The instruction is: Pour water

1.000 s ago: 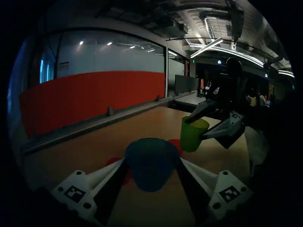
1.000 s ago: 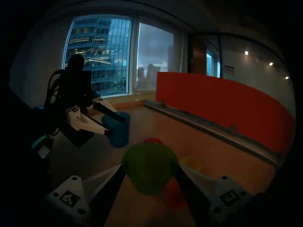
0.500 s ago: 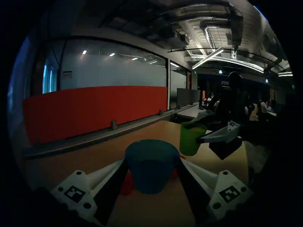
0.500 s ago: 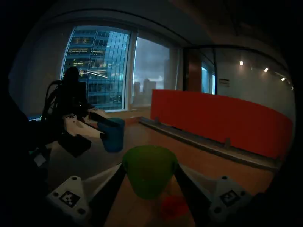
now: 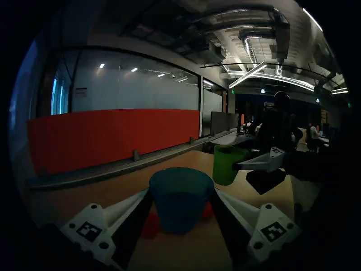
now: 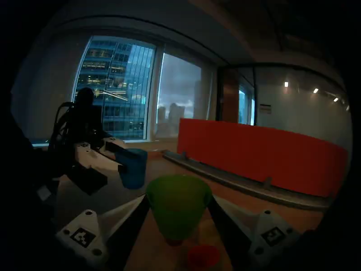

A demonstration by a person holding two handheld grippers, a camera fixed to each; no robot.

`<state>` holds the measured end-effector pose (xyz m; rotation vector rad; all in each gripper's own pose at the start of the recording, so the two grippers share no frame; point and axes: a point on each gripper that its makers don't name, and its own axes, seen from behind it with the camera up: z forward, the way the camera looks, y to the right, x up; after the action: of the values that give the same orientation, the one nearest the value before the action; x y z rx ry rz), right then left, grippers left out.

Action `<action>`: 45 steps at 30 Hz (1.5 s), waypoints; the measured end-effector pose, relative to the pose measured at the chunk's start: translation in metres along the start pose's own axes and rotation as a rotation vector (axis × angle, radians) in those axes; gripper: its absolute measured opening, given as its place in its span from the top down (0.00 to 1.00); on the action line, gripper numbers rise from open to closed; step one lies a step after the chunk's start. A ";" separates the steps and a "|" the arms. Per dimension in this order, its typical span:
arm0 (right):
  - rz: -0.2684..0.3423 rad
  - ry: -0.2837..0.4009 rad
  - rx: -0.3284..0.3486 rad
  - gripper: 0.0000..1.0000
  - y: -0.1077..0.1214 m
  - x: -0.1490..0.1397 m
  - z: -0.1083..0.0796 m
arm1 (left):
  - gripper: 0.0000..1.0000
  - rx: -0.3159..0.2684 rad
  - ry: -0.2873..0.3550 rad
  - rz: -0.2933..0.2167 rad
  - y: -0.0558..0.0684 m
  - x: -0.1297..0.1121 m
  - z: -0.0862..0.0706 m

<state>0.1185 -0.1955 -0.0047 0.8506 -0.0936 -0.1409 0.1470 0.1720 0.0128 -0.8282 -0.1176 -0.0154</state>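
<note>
Holding blue cup (image 5: 181, 205), left gripper (image 5: 181, 195) faces green cup (image 5: 224, 165).

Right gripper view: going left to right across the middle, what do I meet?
The left gripper → blue plastic cup it grips → green plastic cup between this view's own fingers → orange-red wall panel.

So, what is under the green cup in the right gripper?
A red cup sits on the table below the green cup, something yellowish beside it. The spot right beneath its base is hidden.
</note>
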 end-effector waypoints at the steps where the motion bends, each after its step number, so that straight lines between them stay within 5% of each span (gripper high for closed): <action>1: -0.001 0.003 -0.001 0.08 0.000 0.001 0.000 | 0.14 0.000 0.002 0.000 0.000 0.001 0.000; 20: -0.008 0.013 0.011 0.08 -0.002 0.009 0.002 | 0.14 0.005 0.015 0.038 -0.002 0.011 -0.001; 32: -0.013 -0.001 0.075 0.09 -0.021 0.003 0.007 | 0.14 0.043 0.035 0.129 -0.014 0.031 0.000; 45: -0.015 -0.012 0.142 0.09 -0.047 -0.005 0.016 | 0.14 0.068 0.059 0.254 -0.013 0.057 0.002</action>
<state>0.1076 -0.2373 -0.0295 0.9926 -0.1096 -0.1550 0.2023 0.1667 0.0300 -0.7693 0.0433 0.2017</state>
